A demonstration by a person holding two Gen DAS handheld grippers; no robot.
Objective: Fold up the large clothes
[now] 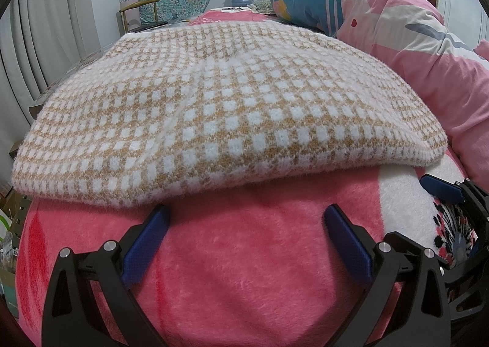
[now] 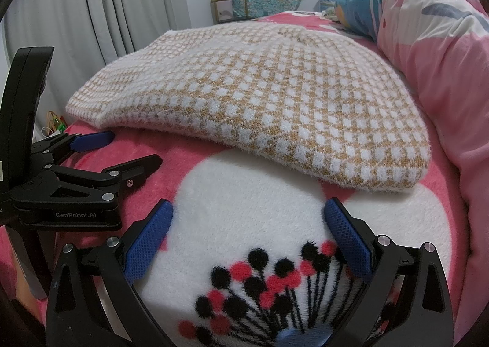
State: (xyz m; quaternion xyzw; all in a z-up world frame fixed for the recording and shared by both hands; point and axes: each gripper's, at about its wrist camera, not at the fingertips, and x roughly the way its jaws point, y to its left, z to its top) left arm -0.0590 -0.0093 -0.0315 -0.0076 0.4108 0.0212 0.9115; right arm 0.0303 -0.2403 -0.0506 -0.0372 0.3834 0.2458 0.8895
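Both my left gripper [image 1: 244,218] and right gripper [image 2: 247,212] gape wide, empty. The checked sweater [image 1: 220,102] looks soft and floppy, so I'd pinch its near hem corners.

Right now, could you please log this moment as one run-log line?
sweater: folded on pink blanket | left gripper: open, empty | right gripper: open, empty

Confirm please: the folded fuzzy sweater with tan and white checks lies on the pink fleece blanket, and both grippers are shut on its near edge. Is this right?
Not quite. The folded fuzzy sweater with tan and white checks does lie on the pink fleece blanket, but neither gripper is shut on it. The left gripper and the right gripper are both open and short of its near edge, as each wrist view shows.
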